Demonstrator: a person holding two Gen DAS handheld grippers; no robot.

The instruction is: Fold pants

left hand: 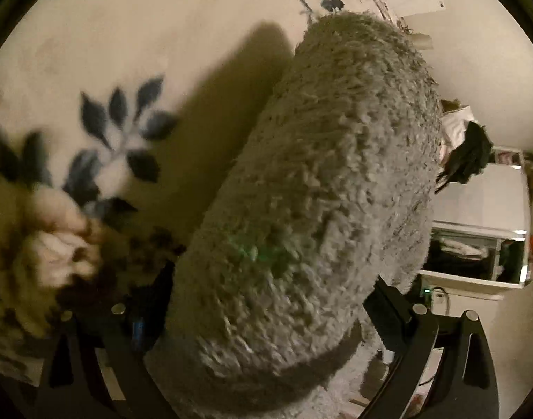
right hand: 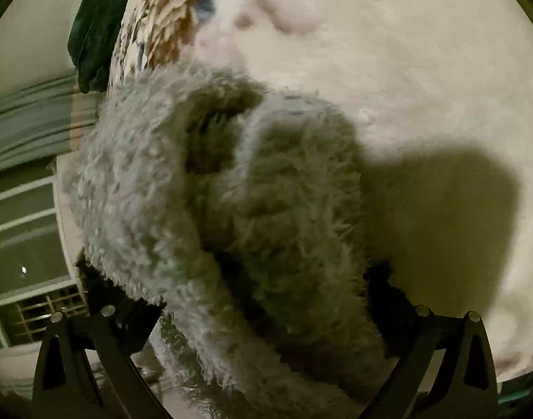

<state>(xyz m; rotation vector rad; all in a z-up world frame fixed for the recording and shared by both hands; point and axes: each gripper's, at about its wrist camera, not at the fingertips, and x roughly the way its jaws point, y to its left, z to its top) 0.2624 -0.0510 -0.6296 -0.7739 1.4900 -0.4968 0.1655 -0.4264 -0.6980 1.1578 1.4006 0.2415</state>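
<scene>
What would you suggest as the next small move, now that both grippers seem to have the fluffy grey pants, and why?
Probably lower both ends onto the blanket. The grey fleece pants bulge between the fingers of the left gripper and the right gripper, apparently lifted, casting shadows on the bedding.

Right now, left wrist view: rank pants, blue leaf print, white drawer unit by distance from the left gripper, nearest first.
1. Fuzzy grey pants: between the left gripper fingers, filling the centre.
2. Blue leaf print: on the blanket beneath, to the left.
3. White drawer unit: background, far right, past the pants.
</scene>
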